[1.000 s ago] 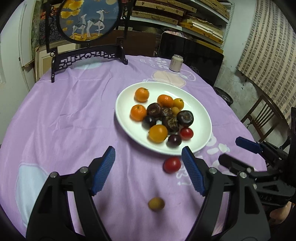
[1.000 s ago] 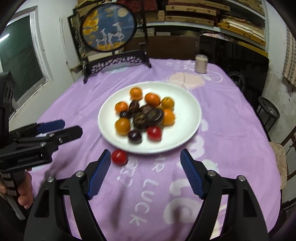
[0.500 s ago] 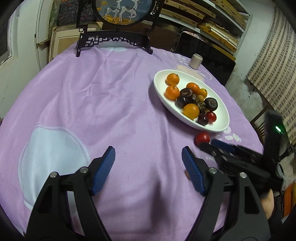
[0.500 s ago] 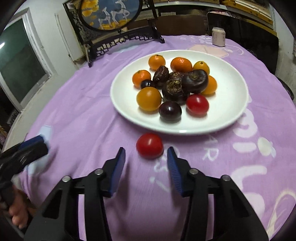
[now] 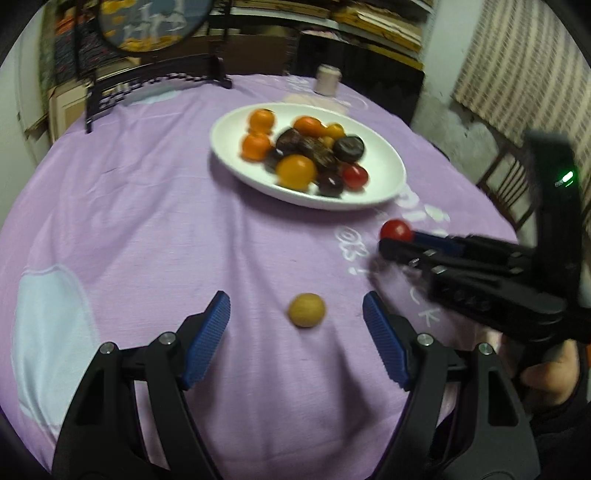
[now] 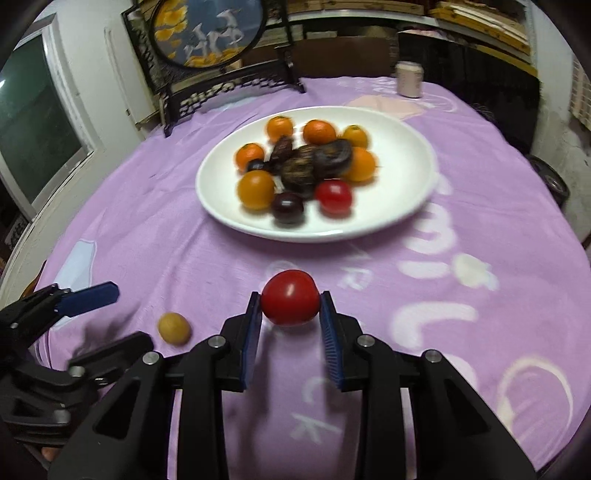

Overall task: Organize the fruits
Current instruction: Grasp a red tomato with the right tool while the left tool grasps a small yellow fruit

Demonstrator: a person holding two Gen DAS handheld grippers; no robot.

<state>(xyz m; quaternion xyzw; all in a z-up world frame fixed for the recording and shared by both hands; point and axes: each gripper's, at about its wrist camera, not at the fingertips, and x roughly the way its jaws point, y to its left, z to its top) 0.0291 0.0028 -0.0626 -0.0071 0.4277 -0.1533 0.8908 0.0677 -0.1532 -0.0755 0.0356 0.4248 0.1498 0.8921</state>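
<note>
A white plate [image 6: 406, 125] holds several orange, dark and red fruits on a purple tablecloth; it also shows in the left wrist view [image 5: 384, 184]. My right gripper [image 6: 291, 308] is shut on a red tomato [image 6: 290, 302] in front of the plate, also visible in the left wrist view [image 5: 396, 229]. A small yellow fruit [image 5: 306, 309] lies on the cloth just ahead of my open left gripper [image 5: 295, 325], between its fingers' line. The same fruit [image 6: 173, 328] shows left of the right gripper.
A round painted screen on a black stand [image 6: 210, 33] stands at the table's far side. A small can [image 6: 409, 79] stands at the far right. A chair [image 5: 506, 184] stands beyond the table's right edge. Shelves line the back wall.
My right gripper closed on the red tomato. My left gripper swung back toward the plate, so the yellow fruit now lies just ahead between its fingers.
</note>
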